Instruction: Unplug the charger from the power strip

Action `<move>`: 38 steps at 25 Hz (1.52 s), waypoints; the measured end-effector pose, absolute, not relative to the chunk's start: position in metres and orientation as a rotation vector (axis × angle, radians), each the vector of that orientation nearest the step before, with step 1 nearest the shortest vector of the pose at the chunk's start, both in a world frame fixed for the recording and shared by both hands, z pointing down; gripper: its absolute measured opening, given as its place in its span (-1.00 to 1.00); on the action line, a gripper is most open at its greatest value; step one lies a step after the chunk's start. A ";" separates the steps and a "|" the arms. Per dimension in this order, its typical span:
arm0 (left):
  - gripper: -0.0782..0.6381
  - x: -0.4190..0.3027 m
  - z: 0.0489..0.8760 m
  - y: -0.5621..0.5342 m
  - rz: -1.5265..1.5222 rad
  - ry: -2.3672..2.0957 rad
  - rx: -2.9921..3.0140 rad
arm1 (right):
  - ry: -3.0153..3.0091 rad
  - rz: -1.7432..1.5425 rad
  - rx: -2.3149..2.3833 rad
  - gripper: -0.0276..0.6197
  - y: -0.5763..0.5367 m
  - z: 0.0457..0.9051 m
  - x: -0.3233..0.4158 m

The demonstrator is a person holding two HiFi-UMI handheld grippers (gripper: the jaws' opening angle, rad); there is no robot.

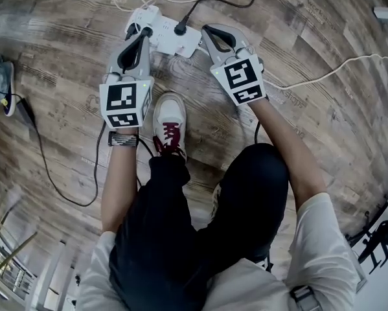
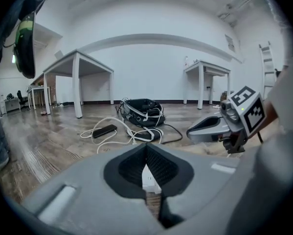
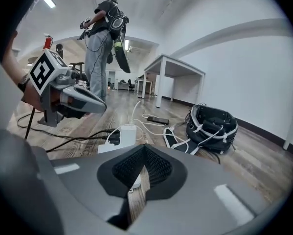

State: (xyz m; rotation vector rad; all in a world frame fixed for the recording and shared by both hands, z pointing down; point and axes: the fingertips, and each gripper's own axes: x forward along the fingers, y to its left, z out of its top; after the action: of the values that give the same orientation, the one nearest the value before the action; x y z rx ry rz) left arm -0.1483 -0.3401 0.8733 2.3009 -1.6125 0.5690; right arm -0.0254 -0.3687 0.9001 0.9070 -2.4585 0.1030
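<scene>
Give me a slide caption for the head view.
Shut left gripper and right gripper flank the power strip, plug seated, on a wood floor.

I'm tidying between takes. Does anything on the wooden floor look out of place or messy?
Nothing is spilled or broken. Loose white cables tangle across the floor beyond the white power strip, beside a flat black device and a slumped black backpack. This looks untidy and easy to trip on.

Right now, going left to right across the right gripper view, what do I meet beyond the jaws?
The left gripper → white charger → phone → black bag.
</scene>
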 end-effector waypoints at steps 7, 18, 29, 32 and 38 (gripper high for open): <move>-0.77 -0.156 0.803 -0.364 0.564 -1.731 2.398 | -2.547 -0.064 0.950 -0.91 -0.393 0.810 -0.030; -0.77 -0.168 0.658 -0.393 0.470 -1.856 2.501 | -2.690 -0.167 1.027 -0.91 -0.417 0.653 -0.049; -0.77 -0.164 0.504 -0.392 0.459 -1.848 2.492 | -2.661 -0.106 1.039 -0.91 -0.408 0.505 -0.042; -0.77 -0.160 0.457 -0.390 0.476 -1.845 2.495 | -2.660 -0.089 1.051 -0.91 -0.406 0.454 -0.038; -0.77 -0.159 0.365 -0.390 0.522 -1.843 2.480 | -2.674 -0.052 1.095 -0.91 -0.413 0.354 -0.029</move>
State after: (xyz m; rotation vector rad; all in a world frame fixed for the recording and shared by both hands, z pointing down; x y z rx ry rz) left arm -0.1593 -0.3901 0.3654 2.4797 -1.8431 0.5222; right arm -0.0288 -0.4135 0.3538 1.0945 -2.6737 -0.0525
